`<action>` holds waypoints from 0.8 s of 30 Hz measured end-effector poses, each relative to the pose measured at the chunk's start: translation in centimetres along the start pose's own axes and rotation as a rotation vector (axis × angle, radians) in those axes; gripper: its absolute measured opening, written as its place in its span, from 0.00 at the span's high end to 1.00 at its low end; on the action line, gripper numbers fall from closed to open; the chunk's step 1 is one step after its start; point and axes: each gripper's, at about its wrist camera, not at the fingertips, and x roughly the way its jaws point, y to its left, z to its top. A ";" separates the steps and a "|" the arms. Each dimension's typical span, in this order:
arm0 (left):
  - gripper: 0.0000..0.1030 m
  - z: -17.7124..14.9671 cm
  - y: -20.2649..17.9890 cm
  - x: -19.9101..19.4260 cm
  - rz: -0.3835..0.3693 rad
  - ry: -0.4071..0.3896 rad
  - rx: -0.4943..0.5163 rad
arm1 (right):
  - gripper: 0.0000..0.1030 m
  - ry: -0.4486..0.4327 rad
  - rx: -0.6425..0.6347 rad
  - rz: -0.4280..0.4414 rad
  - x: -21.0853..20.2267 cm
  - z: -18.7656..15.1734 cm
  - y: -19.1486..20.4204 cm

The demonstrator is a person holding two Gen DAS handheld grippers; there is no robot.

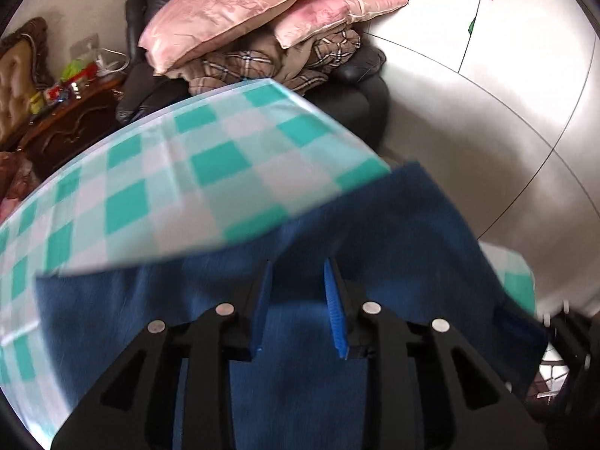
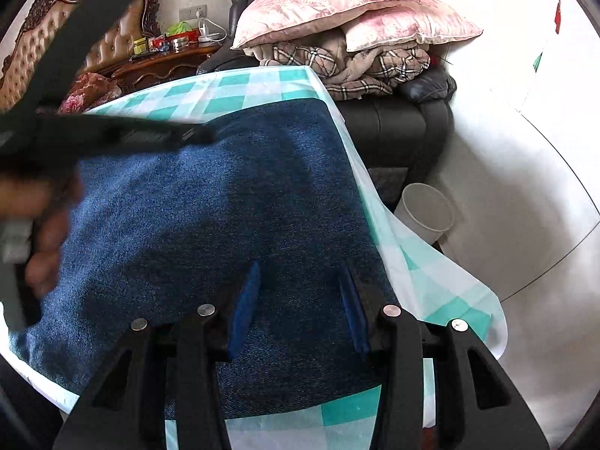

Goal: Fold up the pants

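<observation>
Only the right wrist view shows the hand [image 2: 41, 225] holding the left gripper [image 1: 298, 262] over the pants [image 2: 225, 206]; both grippers, including the right gripper [image 2: 300, 266], gape empty.

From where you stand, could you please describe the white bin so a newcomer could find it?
Start at the black leather armchair piled with pink pillows. On the floor before it, beside the hanging checked tablecloth, stands the white round plastic bin, the only open-topped container there.

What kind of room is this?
Probably a bedroom in someone's home. Pink pillows and a plaid quilt are piled on a black armchair, there's a tufted headboard, and blue jeans lie on a checked tablecloth.
</observation>
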 end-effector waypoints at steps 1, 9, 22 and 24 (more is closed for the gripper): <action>0.71 -1.2 -0.2 -0.8 0.008 0.010 0.011 | 0.60 0.000 0.001 0.000 0.0 0.0 0.0; 0.46 -10.8 -3.8 -6.6 0.081 0.016 0.111 | 0.60 -0.002 -0.003 -0.010 -0.2 -0.3 0.0; 0.02 -16.1 -2.5 -19.4 0.192 -0.031 -0.081 | 0.17 -0.036 0.107 -0.111 -12.6 -3.4 0.6; 0.02 -15.7 -2.7 -21.2 0.236 -0.062 -0.095 | 0.17 -0.053 0.110 -0.123 -14.5 -3.8 0.7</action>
